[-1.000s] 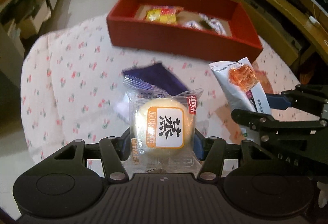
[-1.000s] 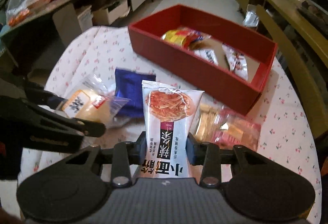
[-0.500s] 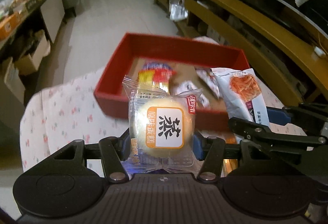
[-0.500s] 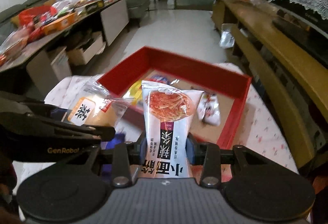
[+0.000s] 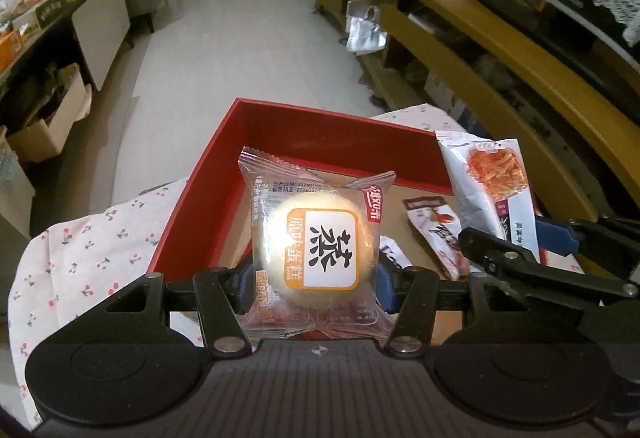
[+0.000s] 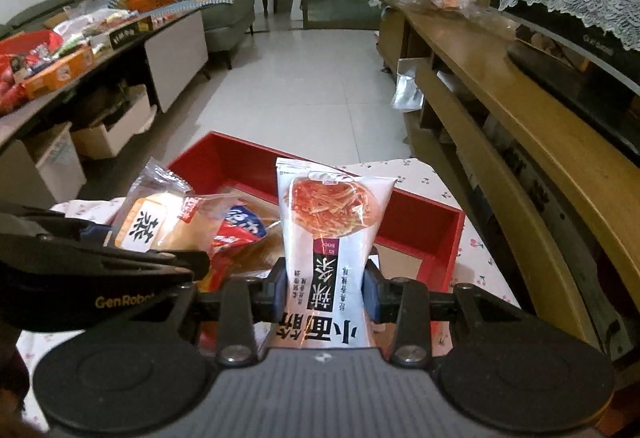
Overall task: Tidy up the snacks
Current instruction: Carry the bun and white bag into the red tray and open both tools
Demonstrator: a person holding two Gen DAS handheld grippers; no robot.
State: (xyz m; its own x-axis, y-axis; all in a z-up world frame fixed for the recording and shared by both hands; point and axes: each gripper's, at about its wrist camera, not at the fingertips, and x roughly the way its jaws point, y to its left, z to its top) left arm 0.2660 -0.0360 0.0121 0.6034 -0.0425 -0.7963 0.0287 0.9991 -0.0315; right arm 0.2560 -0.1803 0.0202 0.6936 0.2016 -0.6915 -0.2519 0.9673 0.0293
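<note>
Left gripper (image 5: 316,280) in my view is clamped on the cake packet (image 5: 316,250), held over the red box (image 5: 208,197) at 12 o'clock. At 3 o'clock I see my right gripper (image 6: 325,292) clamped on the noodle snack bag (image 6: 330,238), above the same box on the flowered cloth (image 5: 80,258).

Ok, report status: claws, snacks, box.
Left claw shut on steamed cake packet. Right claw shut on noodle snack bag. Both over red box. Nothing blocking.
</note>
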